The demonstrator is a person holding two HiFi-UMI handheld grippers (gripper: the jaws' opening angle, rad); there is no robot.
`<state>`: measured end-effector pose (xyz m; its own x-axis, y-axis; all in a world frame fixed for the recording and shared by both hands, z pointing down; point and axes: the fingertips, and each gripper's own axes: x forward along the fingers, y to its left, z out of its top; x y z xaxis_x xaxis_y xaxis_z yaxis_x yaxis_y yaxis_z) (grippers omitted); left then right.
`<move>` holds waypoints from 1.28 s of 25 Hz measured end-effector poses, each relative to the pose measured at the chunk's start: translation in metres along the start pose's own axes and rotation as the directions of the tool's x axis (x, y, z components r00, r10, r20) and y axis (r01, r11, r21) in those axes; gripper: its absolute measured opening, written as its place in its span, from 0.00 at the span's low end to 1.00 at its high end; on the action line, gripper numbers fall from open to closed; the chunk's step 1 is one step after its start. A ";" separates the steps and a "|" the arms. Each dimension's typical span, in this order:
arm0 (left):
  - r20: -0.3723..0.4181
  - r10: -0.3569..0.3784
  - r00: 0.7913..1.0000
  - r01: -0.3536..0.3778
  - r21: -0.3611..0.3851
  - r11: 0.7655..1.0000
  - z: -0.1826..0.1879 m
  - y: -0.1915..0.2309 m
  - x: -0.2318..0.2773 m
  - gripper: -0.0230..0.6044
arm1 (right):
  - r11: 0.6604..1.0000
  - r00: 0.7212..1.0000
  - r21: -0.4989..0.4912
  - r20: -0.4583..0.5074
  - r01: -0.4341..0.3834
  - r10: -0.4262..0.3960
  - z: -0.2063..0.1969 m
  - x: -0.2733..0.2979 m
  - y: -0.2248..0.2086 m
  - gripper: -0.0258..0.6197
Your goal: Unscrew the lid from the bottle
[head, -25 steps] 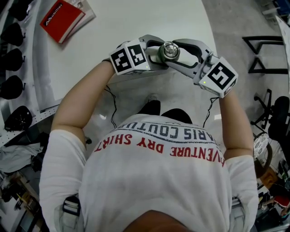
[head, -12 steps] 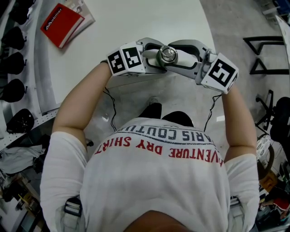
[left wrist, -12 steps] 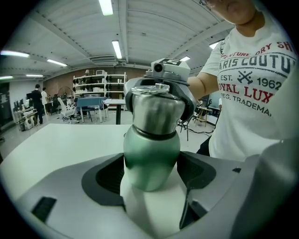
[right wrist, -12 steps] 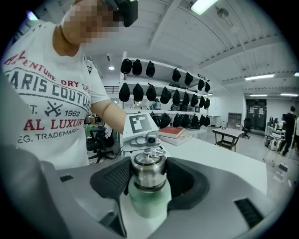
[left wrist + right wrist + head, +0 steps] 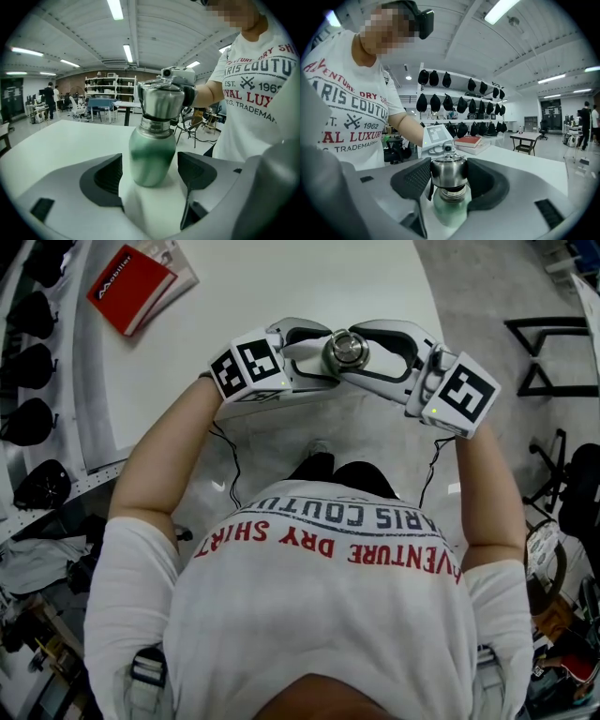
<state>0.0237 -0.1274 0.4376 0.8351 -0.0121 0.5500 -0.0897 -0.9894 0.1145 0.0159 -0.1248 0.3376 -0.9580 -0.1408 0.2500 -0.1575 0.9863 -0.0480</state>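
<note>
A green bottle (image 5: 152,157) with a steel lid (image 5: 161,101) stands upright on the white table (image 5: 281,277), close to its near edge. My left gripper (image 5: 151,174) comes in from the left, its dark pads (image 5: 108,174) closed against the green body low down. My right gripper (image 5: 450,180) reaches in from the right and is shut on the lid (image 5: 448,172), one pad on either side of it. From above, only the lid (image 5: 345,351) shows, framed by the left gripper (image 5: 323,354) and the right gripper (image 5: 364,352). The bottle's body (image 5: 450,206) shows below the right jaws.
A red book (image 5: 129,282) lies on a stack at the table's far left corner. Black caps hang on a rack (image 5: 23,362) along the left. A black metal frame (image 5: 544,352) and a chair (image 5: 572,484) stand on the floor at the right.
The left gripper's marker cube has swung a little to the left, and the right gripper has turned slightly about the lid. The bottle stays in place.
</note>
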 end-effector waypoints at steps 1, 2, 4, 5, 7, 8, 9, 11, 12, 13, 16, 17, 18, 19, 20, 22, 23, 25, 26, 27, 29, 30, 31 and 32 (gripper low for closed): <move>0.010 0.009 1.000 -0.009 -0.012 1.000 0.002 -0.001 -0.004 0.62 | 1.000 1.000 -0.002 0.015 0.009 -0.009 0.003 -0.004 0.000 0.42; 0.018 0.019 1.000 -0.019 -0.022 1.000 0.004 -0.003 -0.008 0.62 | 1.000 0.999 -0.004 0.030 0.020 -0.019 0.007 -0.009 0.000 0.41; 0.038 0.048 0.998 -0.047 -0.039 0.998 0.010 -0.007 -0.018 0.62 | 0.999 0.997 -0.002 0.060 0.051 -0.051 0.014 -0.019 -0.002 0.41; 0.056 0.071 0.996 -0.068 -0.052 0.996 0.015 -0.008 -0.024 0.62 | 0.997 0.995 0.003 0.074 0.074 -0.074 0.018 -0.025 -0.003 0.41; 0.111 0.136 0.985 -0.125 -0.098 0.987 0.030 -0.008 -0.039 0.62 | 0.992 0.988 0.013 0.092 0.126 -0.127 0.026 -0.039 -0.005 0.41; 0.145 0.176 0.974 -0.157 -0.131 0.979 0.039 -0.009 -0.048 0.62 | 0.988 0.983 0.019 0.098 0.152 -0.154 0.029 -0.046 -0.005 0.42; 0.179 0.216 0.960 -0.186 -0.169 0.968 0.048 -0.011 -0.057 0.62 | 0.984 0.978 0.030 0.104 0.178 -0.181 0.033 -0.054 -0.005 0.42; 0.242 0.287 0.927 -0.229 -0.242 0.943 0.069 -0.020 -0.074 0.62 | 0.971 0.964 0.068 0.120 0.231 -0.238 0.044 -0.072 -0.002 0.41; 0.270 0.320 0.908 -0.246 -0.276 0.929 0.080 -0.026 -0.082 0.60 | 0.962 0.955 0.086 0.127 0.257 -0.267 0.050 -0.081 0.000 0.41; 0.293 0.358 0.887 -0.266 -0.310 0.913 0.091 -0.031 -0.090 0.52 | 0.954 0.947 0.100 0.132 0.281 -0.293 0.055 -0.089 0.003 0.41; 0.338 0.474 0.813 -0.314 -0.431 0.846 0.112 -0.046 -0.109 0.24 | 0.933 0.924 0.141 0.150 0.331 -0.351 0.070 -0.109 0.014 0.41; 0.350 0.501 0.792 -0.316 -0.467 0.826 0.118 -0.052 -0.114 0.21 | 0.926 0.917 0.160 0.159 0.341 -0.365 0.074 -0.113 0.018 0.41; 0.361 0.522 0.773 -0.316 -0.493 0.810 0.124 -0.060 -0.119 0.18 | 0.921 0.911 0.178 0.169 0.347 -0.376 0.078 -0.117 0.023 0.41; 0.366 0.541 0.757 -0.323 -0.510 0.797 0.129 -0.067 -0.122 0.16 | 0.916 0.905 0.194 0.179 0.351 -0.385 0.081 -0.120 0.028 0.41; 0.361 0.562 0.745 -0.339 -0.521 0.784 0.134 -0.073 -0.124 0.14 | 0.912 0.900 0.208 0.188 0.354 -0.393 0.083 -0.125 0.034 0.41; 0.338 0.597 0.727 -0.378 -0.529 0.760 0.141 -0.084 -0.125 0.12 | 0.906 0.892 0.221 0.203 0.361 -0.405 0.087 -0.134 0.045 0.41; 0.330 0.607 0.723 -0.391 -0.529 0.753 0.144 -0.091 -0.123 0.12 | 0.905 0.889 0.221 0.209 0.364 -0.408 0.089 -0.137 0.050 0.41; 0.330 0.611 0.719 -0.402 -0.520 0.754 0.152 -0.106 -0.119 0.11 | 0.905 0.884 0.210 0.218 0.371 -0.413 0.091 -0.144 0.060 0.41; 0.333 0.612 0.718 -0.408 -0.511 0.757 0.156 -0.113 -0.117 0.11 | 0.904 0.883 0.207 0.221 0.373 -0.415 0.092 -0.147 0.064 0.41; 0.335 0.614 0.714 -0.417 -0.501 0.758 0.159 -0.119 -0.115 0.11 | 0.904 0.881 0.207 0.225 0.374 -0.416 0.093 -0.151 0.068 0.41; 0.338 0.623 0.705 -0.437 -0.486 0.757 0.166 -0.128 -0.112 0.11 | 0.906 0.881 0.209 0.235 0.367 -0.411 0.095 -0.156 0.074 0.41; 0.339 0.628 0.700 -0.444 -0.482 0.755 0.169 -0.132 -0.111 0.11 | 0.908 0.881 0.206 0.240 0.363 -0.407 0.096 -0.158 0.077 0.41; 0.341 0.632 0.696 -0.449 -0.480 0.753 0.171 -0.135 -0.111 0.11 | 0.911 0.883 0.201 0.243 0.360 -0.403 0.096 -0.160 0.080 0.41; 0.341 0.635 0.693 -0.452 -0.481 0.751 0.172 -0.138 -0.111 0.11 | 0.914 0.884 0.194 0.245 0.357 -0.397 0.097 -0.160 0.083 0.41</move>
<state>0.0367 -0.0141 0.2180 0.7065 -0.6865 0.1716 -0.7061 -0.6678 0.2354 0.1327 -0.0286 0.1995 -0.8434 -0.5373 0.0030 -0.5322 0.8346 -0.1422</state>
